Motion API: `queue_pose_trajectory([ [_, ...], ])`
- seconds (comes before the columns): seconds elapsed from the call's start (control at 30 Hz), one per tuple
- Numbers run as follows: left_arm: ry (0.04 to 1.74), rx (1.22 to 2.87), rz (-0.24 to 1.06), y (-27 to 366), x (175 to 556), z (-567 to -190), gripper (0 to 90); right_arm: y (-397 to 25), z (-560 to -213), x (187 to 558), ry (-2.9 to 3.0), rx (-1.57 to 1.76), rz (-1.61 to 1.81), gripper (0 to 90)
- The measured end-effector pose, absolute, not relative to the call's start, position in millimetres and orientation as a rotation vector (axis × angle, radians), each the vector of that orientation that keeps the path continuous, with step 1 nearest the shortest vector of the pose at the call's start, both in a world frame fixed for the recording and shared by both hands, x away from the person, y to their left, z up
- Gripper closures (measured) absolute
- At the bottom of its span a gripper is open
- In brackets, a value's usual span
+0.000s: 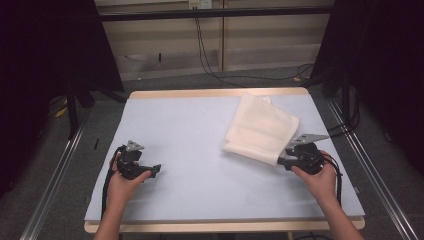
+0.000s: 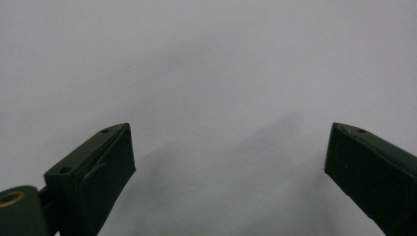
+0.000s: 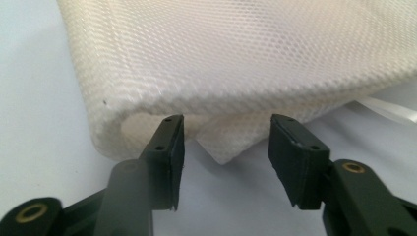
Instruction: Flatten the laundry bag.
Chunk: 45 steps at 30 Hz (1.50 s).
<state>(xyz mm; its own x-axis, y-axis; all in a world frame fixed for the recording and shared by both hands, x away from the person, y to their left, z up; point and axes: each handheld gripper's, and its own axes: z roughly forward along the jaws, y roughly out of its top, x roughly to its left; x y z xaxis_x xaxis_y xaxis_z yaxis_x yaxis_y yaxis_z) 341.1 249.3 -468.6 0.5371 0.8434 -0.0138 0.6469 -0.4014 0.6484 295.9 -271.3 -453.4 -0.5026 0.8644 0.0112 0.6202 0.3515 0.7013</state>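
Folded cream-white mesh fabric bag [image 1: 261, 129] lies upper right of centre on the pale grey table [image 1: 200, 150]. Right gripper [image 3: 226, 152] at the bag's near edge, jaws part-open astride a corner, not pinching. Left gripper [image 1: 152, 172], lower left, jaws wide over bare tabletop.

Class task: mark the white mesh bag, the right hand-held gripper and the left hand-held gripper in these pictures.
white mesh bag [image 1: 260, 129]: high view, middle of its mesh.
right hand-held gripper [image 3: 226, 147]: right gripper view, gap between its open jaws.
left hand-held gripper [image 2: 228, 152]: left gripper view, gap between its open jaws.
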Motion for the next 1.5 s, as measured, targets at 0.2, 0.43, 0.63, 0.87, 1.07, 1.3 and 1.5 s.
queue_pose_trajectory([
  [0.2,1.202,2.170,0.425,249,341,-469,5.4,-268,-449,301,2.266,1.314,0.949,57.6],
  [0.43,1.210,2.171,0.433,247,341,-469,5.7,-266,-456,309,2.270,1.335,0.961,55.8],
  [0.63,1.203,2.185,0.433,247,341,-469,5.8,-265,-464,313,2.277,1.360,0.953,64.7],
  [0.87,1.212,2.174,0.431,250,341,-467,6.3,-263,-459,315,2.305,1.334,1.014,90.0],
  [1.07,1.209,2.176,0.434,250,341,-467,6.5,-262,-449,316,2.296,1.317,1.041,90.0],
  [1.3,1.206,2.179,0.434,249,341,-467,6.8,-255,-437,318,2.280,1.283,1.065,90.0],
  [1.5,1.202,2.190,0.432,249,340,-467,6.9,-254,-447,320,2.254,1.341,0.998,83.1],
])
